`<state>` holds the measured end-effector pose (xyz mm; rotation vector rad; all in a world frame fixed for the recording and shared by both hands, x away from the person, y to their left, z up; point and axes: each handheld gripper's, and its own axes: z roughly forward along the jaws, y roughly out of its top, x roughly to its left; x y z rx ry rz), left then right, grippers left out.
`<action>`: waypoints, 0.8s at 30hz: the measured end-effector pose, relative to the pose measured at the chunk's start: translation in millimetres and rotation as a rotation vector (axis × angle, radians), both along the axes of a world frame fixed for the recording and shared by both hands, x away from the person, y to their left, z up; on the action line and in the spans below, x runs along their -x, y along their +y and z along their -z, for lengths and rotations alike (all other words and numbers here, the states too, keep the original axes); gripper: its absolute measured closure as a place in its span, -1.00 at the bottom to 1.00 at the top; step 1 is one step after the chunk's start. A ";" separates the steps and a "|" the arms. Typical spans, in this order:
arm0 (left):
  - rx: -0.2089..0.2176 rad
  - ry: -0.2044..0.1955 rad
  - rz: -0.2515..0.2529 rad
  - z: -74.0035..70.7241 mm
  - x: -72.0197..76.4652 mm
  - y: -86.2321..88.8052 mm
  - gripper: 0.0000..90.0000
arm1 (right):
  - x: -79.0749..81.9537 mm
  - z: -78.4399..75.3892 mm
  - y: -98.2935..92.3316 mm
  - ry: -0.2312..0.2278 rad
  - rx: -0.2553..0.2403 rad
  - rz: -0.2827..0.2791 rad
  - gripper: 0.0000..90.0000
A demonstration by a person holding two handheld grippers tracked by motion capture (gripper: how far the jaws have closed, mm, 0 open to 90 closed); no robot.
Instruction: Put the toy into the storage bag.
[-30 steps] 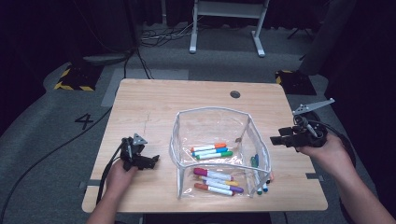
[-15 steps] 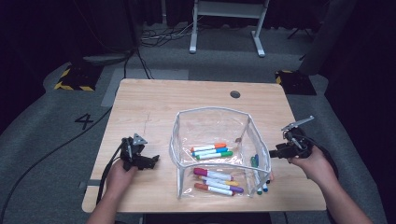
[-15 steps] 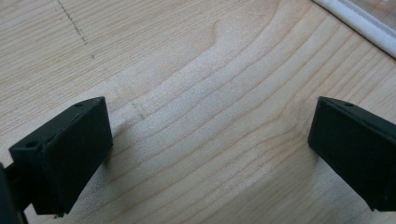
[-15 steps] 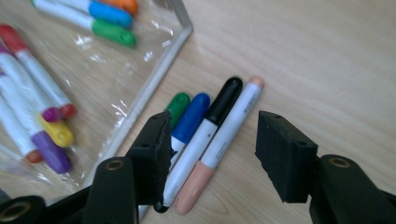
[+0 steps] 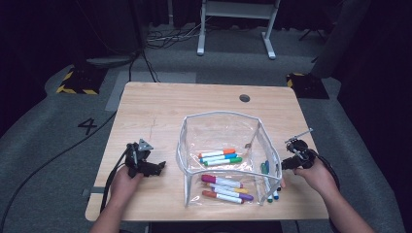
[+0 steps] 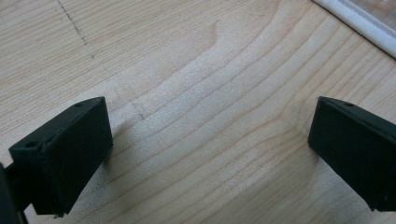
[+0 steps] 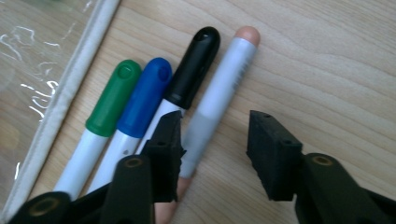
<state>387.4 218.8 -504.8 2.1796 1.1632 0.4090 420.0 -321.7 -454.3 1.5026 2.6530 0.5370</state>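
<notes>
Jaws on the left gripper [image 5: 158, 167] stand wide apart with nothing but bare bench [image 6: 196, 93] between them; it rests low on the wood, just left of the clear pouch [image 5: 221, 131], whose white rim [image 6: 355, 23] cuts the top right corner of the left gripper view.

Pouch stands open in the middle of the bench. Inside: one group of markers [image 5: 221, 157] with orange, blue and green caps toward the back, a second group [image 5: 226, 188] with pink, yellow, orange and purple ends nearer the front.

Right of the pouch, four markers lie side by side on the wood, touching: green-capped marker [image 7: 112, 105] closest to the pouch rim, then blue-capped marker [image 7: 144, 105], black-capped marker [image 7: 191, 67], and the grey marker with the tan tip [image 7: 219, 93] outermost.

Right gripper [image 7: 215, 140] is down at those four, and its jaws have just been closing. They straddle the grey marker: one jaw sits between it and the black one, the other is clear on the far side. Probably not pinching yet, since a gap shows on the outer side.
</notes>
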 end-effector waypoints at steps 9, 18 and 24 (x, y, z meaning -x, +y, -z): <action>0.003 0.001 -0.002 0.1 0.2 -0.2 -1.00 | -0.9 6.7 -1.9 0.020 0.083 0.039 0.68; 0.002 0.001 -0.002 0.1 0.1 -0.2 -1.00 | 4.8 -21.3 -10.0 -0.012 -0.010 0.052 0.69; -0.002 -0.001 0.001 -0.1 0.0 0.1 -1.00 | 15.4 -53.2 -9.8 -0.061 -0.061 0.020 0.69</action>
